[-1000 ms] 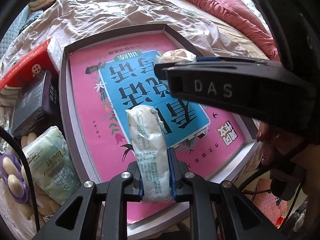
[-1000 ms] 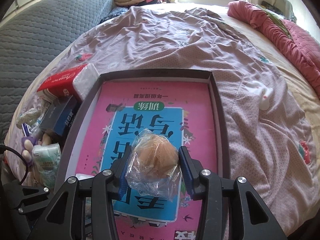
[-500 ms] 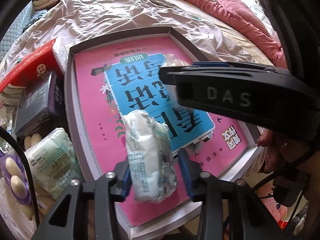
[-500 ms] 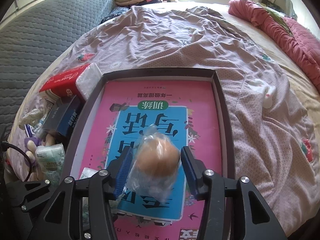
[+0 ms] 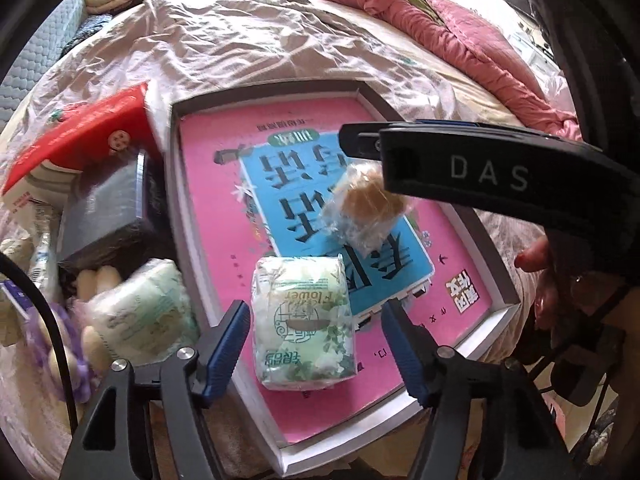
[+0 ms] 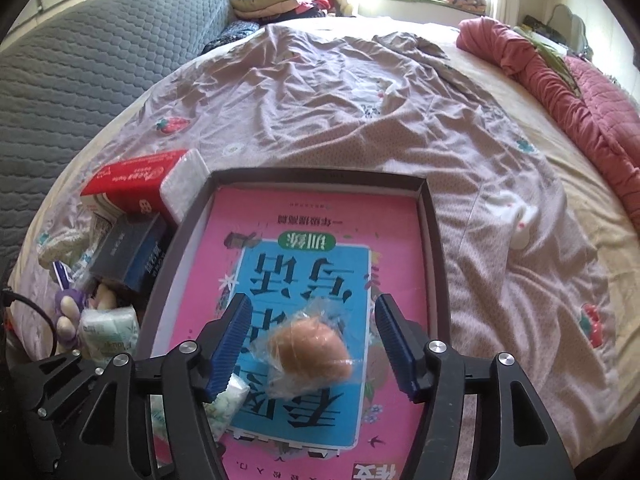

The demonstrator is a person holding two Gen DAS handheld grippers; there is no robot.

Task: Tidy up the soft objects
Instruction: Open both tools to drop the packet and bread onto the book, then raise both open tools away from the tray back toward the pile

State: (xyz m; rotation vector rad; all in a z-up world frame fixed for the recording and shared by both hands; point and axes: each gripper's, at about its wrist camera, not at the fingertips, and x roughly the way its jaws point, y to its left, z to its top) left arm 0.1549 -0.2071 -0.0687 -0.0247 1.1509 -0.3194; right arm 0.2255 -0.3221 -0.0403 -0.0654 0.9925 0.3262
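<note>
A shallow grey box [image 5: 173,184] [image 6: 434,240] with a pink and blue printed bottom lies on the bed. A green-white tissue pack [image 5: 304,324] lies flat inside it between the spread fingers of my open left gripper [image 5: 316,340]; one corner shows in the right wrist view [image 6: 230,404]. A brown bun in clear plastic [image 5: 366,208] [image 6: 310,354] lies in the box between the spread fingers of my open right gripper [image 6: 316,344], which reaches in from the right in the left wrist view [image 5: 360,144].
Left of the box lie a red tissue box [image 6: 136,188], a dark box [image 6: 128,252], another green tissue pack [image 5: 140,316] [image 6: 108,332] and a purple plush toy [image 6: 68,312]. A pink quilt [image 6: 580,92] lies at the far right of the bed.
Both grippers opened. The tissue pack dropped from upright in the left gripper to flat in the box. The bun left the right gripper's grip and lies in the box.
</note>
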